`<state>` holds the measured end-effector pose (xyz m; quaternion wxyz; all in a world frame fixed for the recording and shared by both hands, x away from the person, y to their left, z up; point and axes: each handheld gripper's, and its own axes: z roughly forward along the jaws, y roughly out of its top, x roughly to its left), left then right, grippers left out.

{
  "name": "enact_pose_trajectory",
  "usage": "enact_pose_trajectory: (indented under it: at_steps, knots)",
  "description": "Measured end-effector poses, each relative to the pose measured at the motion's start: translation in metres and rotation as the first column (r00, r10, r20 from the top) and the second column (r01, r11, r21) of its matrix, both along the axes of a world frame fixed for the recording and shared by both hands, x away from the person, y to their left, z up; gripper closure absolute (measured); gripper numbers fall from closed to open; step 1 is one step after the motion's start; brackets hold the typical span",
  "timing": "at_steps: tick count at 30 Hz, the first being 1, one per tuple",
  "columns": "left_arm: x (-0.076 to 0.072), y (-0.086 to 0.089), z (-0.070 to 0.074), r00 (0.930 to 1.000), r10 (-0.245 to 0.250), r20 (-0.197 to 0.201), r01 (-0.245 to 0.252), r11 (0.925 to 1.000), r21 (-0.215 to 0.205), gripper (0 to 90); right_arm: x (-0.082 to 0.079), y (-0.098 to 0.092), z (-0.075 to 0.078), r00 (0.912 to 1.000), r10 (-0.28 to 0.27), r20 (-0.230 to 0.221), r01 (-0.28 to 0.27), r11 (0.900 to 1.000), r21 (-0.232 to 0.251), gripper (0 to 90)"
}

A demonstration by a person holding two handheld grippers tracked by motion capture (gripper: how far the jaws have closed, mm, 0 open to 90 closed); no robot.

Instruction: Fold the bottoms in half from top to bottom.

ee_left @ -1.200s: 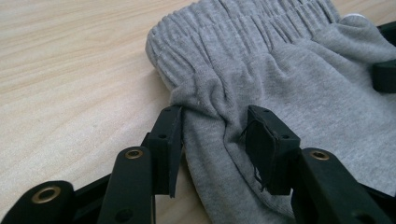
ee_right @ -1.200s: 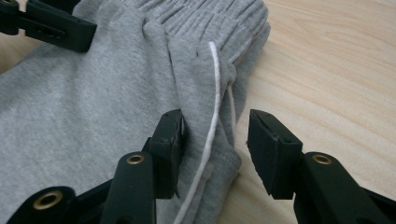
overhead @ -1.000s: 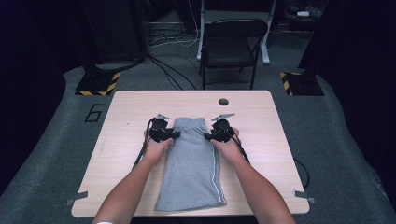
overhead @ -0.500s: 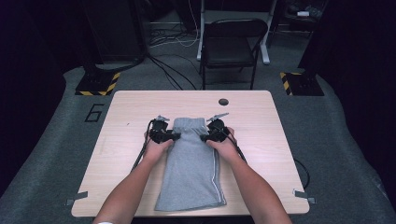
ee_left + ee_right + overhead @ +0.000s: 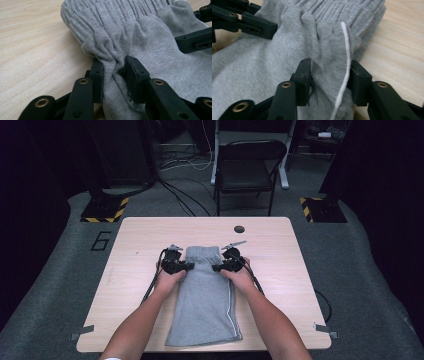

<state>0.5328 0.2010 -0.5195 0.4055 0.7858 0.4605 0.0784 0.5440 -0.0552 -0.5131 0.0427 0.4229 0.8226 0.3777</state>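
Note:
Grey folded sweat shorts (image 5: 205,295) with a white side stripe lie lengthwise on the wooden table (image 5: 140,245), waistband at the far end. My left gripper (image 5: 184,266) is at the waistband's left edge. Its jaws have just been closing, and in the left gripper view it (image 5: 113,68) pinches a bunched fold of the shorts (image 5: 140,32). My right gripper (image 5: 218,267) is at the right edge. Its jaws have also been closing, and it (image 5: 329,70) presses on a gathered fold of the shorts (image 5: 274,57) by the white stripe (image 5: 347,47).
A dark round hole (image 5: 239,228) is in the table behind the shorts. Bare wood lies on both sides of them. A black folding chair (image 5: 252,167), floor cables and two yellow-and-black striped bases (image 5: 102,210) stand beyond the table's far edge.
Both grippers' jaws have narrowed onto the edges of the shorts, and the fabric below the waistband has bunched up. The right gripper has shifted slightly inward.

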Motion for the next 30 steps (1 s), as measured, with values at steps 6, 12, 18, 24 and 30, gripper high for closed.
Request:
enact_pose_trajectory:
  at_steps: [6,12,18,24,30]
  knots:
    - [-0.002,0.0,0.003,0.9999,-0.015,0.007,0.015,0.9997,0.017,78.2,0.002,-0.004,0.002,1.0,0.007,-0.006,-0.008,1.0,-0.008,72.8]
    - [-0.003,0.0,0.01,0.9994,-0.018,0.028,0.017,0.9995,0.025,80.6,-0.002,-0.004,0.01,0.9986,0.038,0.038,-0.036,0.999,-0.04,79.5]
    - [-0.006,0.002,0.02,0.9984,-0.014,0.054,0.013,0.9998,0.012,81.8,-0.007,-0.001,0.022,0.9947,0.047,0.092,-0.042,0.998,-0.055,80.8]
    - [-0.011,0.005,0.036,0.996,-0.001,0.09,0.001,1.0,-0.01,82.4,-0.011,-0.002,0.043,0.9864,0.084,0.141,-0.076,0.995,-0.064,81.2]
    - [-0.013,0.005,0.058,0.9905,-0.005,0.138,0.006,0.9999,-0.008,82.6,-0.016,-0.002,0.06,0.9787,0.084,0.188,-0.074,0.996,-0.059,81.4]
